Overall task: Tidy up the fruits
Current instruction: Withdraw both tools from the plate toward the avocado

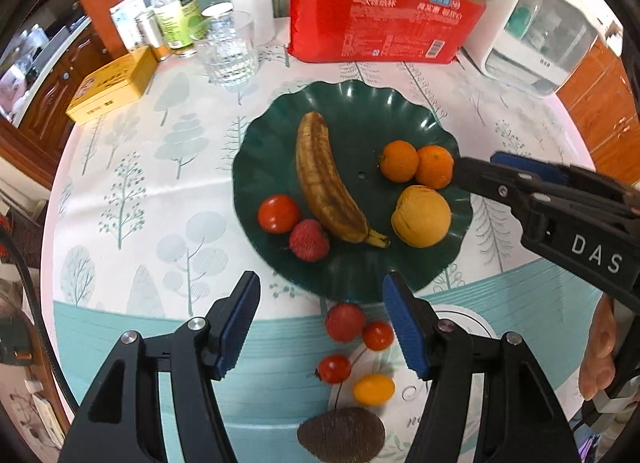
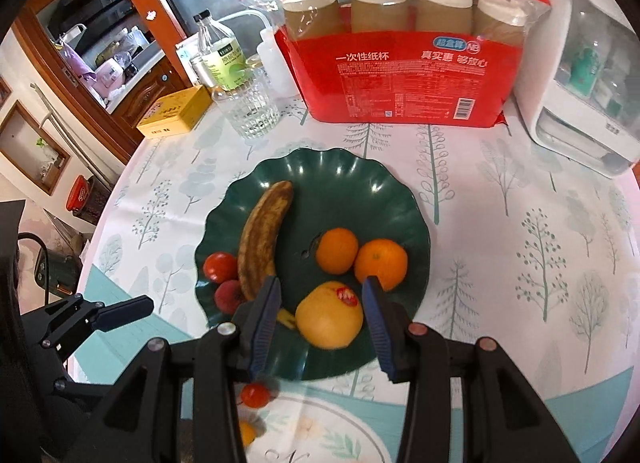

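Black fingers with blue pads fill the bottom of the left wrist view: the left gripper stands about half open with nothing between the pads. Framed in that gap, low in the frame, loose fruit lies on the surface: a lychee touching a cherry tomato, a second cherry tomato, a yellow one and a brown kiwi at the bottom edge. Above them, at centre, sits a green plate. On it a browned banana runs down the middle; a tomato and another lychee lie to its lower left, two oranges touch each other at the right, and a yellow pear rests below them. The right gripper reaches in from the right edge, its tip over the plate's rim beside the oranges. A red pack of cups and a glass stand at the top.

From the right wrist view, the right gripper is narrowly open and empty, its fingers hanging above the plate on either side of the pear without touching it. The oranges sit just above, the banana to the left. The left gripper shows at lower left.
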`<state>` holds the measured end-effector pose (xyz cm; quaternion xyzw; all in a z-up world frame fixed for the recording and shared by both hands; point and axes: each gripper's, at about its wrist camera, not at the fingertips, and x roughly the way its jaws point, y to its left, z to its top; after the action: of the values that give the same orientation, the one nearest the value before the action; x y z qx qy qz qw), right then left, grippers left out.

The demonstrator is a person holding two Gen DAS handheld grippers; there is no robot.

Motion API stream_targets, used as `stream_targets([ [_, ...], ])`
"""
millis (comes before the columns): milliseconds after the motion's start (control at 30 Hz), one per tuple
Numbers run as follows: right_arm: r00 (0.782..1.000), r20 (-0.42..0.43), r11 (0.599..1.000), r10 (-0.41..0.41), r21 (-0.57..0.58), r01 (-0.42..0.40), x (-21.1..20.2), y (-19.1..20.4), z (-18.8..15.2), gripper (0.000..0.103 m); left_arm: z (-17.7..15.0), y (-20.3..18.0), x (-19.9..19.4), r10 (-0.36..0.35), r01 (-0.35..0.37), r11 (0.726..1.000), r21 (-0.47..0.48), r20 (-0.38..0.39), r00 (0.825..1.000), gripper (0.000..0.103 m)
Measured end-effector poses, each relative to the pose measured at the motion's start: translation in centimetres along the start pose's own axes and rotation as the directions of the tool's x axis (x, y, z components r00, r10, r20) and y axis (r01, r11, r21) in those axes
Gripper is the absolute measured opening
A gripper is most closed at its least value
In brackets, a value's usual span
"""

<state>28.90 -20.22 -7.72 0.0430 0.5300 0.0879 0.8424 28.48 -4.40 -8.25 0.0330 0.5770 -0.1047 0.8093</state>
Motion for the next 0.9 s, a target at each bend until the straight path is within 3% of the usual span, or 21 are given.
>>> stream_targets([
  [733, 0.995, 0.088, 0.999, 0.039, 0.003, -0.04, -9.7, 0.0, -10.0, 0.043, -9.6, 1.6, -9.3, 0.037, -0.01, 0.984, -0.178, 0.149, 0.988, 0.068],
  [900, 0.992, 0.106, 0.998, 0.064, 0.019, -0.067, -11.2, -0.3, -12.0, 0.043, -11.7, 1.4, -10.8, 0.065, -0.029, 0.983, -0.183, 0.195, 0.979, 0.075],
])
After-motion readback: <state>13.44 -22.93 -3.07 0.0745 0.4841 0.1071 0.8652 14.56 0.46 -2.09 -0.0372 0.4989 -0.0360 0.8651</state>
